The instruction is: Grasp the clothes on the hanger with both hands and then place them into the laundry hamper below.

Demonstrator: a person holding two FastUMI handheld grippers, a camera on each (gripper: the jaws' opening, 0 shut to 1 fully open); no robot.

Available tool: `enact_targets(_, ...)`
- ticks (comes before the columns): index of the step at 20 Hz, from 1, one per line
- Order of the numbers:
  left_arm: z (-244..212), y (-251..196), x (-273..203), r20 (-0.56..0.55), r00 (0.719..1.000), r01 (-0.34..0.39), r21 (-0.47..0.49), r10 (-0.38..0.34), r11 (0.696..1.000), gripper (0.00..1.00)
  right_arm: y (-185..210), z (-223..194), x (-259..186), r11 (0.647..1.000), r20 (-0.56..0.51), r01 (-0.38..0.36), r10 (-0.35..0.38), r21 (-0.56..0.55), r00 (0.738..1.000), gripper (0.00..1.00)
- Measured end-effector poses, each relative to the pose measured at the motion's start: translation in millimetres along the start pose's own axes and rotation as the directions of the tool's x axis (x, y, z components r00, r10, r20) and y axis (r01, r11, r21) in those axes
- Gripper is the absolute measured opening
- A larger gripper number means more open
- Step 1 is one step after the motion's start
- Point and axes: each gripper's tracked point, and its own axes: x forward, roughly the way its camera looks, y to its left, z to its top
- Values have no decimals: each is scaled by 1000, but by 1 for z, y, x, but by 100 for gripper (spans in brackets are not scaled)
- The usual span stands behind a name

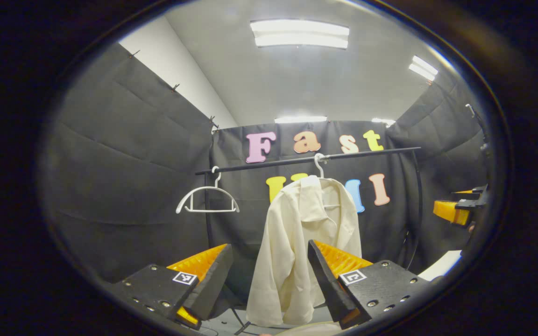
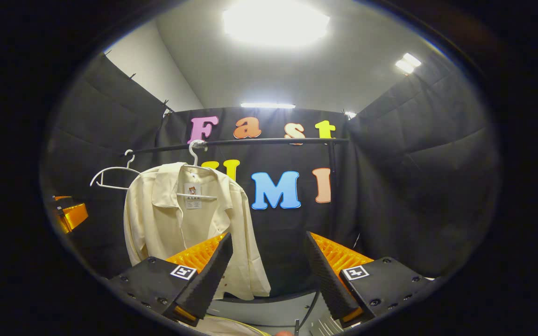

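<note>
Left gripper view: left gripper (image 1: 269,280) is sitting w/ fingers wide apart, nothing between them. Shirt (image 1: 297,242) is hanging straight ahead on a white hanger (image 1: 319,165) hooked over the rail (image 1: 306,160); it's showing in the gap between the fingers & partly behind the right-hand one, but farther back, not touching. A spare hanger (image 1: 207,198) is hanging bare on the rail, well to the shirt's left. Right gripper (image 1: 458,207) is poking in at the far right edge, apart from the shirt.

Right gripper view: right gripper (image 2: 269,275) is also holding its fingers apart, gripping nothing. Shirt (image 2: 180,219) is hanging ahead & to the left of it, its hem dropping behind the left-hand finger, no contact. Its hanger (image 2: 196,149) is sitting on the rail (image 2: 250,141), spare hanger (image 2: 110,175) further left. Left gripper (image 2: 70,212) is peeking in at the left edge, beside the shirt's sleeve; can't tell its jaw state from here.
</note>
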Motion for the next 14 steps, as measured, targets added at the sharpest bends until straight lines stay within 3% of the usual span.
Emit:
enact_targets(5,1,-17,15,12,1000,-11,1,11,1000,94,22,-2,43,997,-3,-76,76,0,997,97)
enact_targets(14,3,-49,51,16,992,-125,33,125,992,94,65,-5,144,964,4,-262,262,37,965,97)
